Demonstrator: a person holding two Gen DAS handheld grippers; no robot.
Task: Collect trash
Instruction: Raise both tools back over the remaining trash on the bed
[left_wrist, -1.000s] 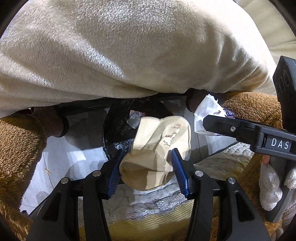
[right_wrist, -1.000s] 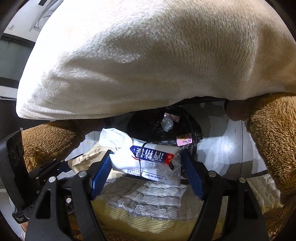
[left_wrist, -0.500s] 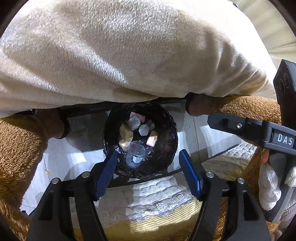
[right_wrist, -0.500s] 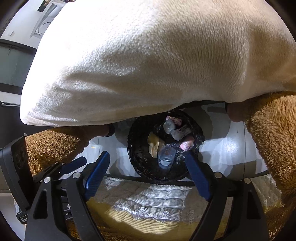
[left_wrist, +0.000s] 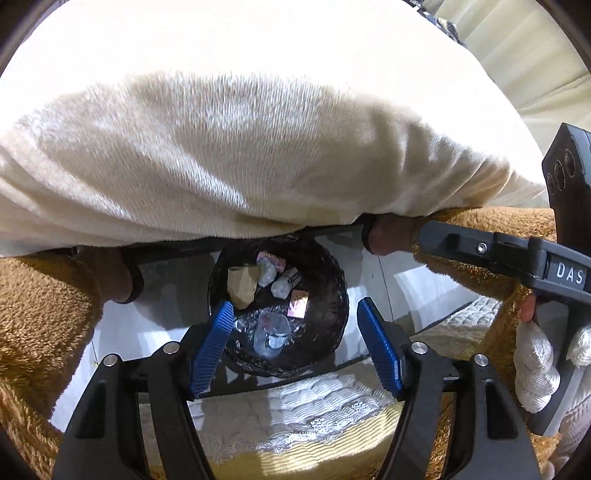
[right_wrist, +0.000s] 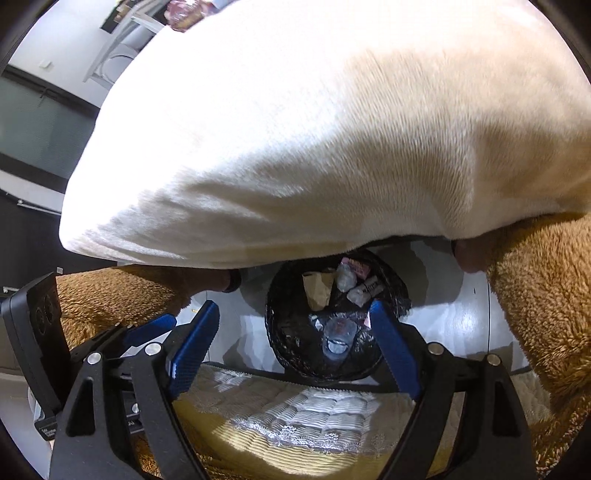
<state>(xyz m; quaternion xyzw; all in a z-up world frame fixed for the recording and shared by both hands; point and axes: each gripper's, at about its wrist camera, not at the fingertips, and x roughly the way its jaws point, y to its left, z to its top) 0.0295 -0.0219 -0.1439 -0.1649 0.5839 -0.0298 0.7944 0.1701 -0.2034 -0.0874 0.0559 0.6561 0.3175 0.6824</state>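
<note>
A round bin with a black liner (left_wrist: 325, 273) stands on the pale floor below me; it also shows in the right wrist view (right_wrist: 284, 332). Inside lie a tan paper bag (left_wrist: 242, 284), small plastic wrappers (left_wrist: 282, 286), a pink packet (left_wrist: 297, 303) and a clear bottle (left_wrist: 271, 334). My left gripper (left_wrist: 295, 343) is open and empty above the bin. My right gripper (right_wrist: 293, 345) is open and empty above the bin too. The right gripper's black body (left_wrist: 517, 254) shows at the right of the left wrist view, held by a white-gloved hand (left_wrist: 535, 369).
A large cream plush cushion (left_wrist: 240, 147) fills the upper half of both views, hanging over the bin. Brown fleece (left_wrist: 40, 314) lies on both sides. A yellow quilted cover with white lace (left_wrist: 314, 413) lies just below the grippers.
Both grippers opened. The tan paper bag dropped from the left gripper and the white printed packet from the right gripper, into the bin. Both grippers rose slightly.
</note>
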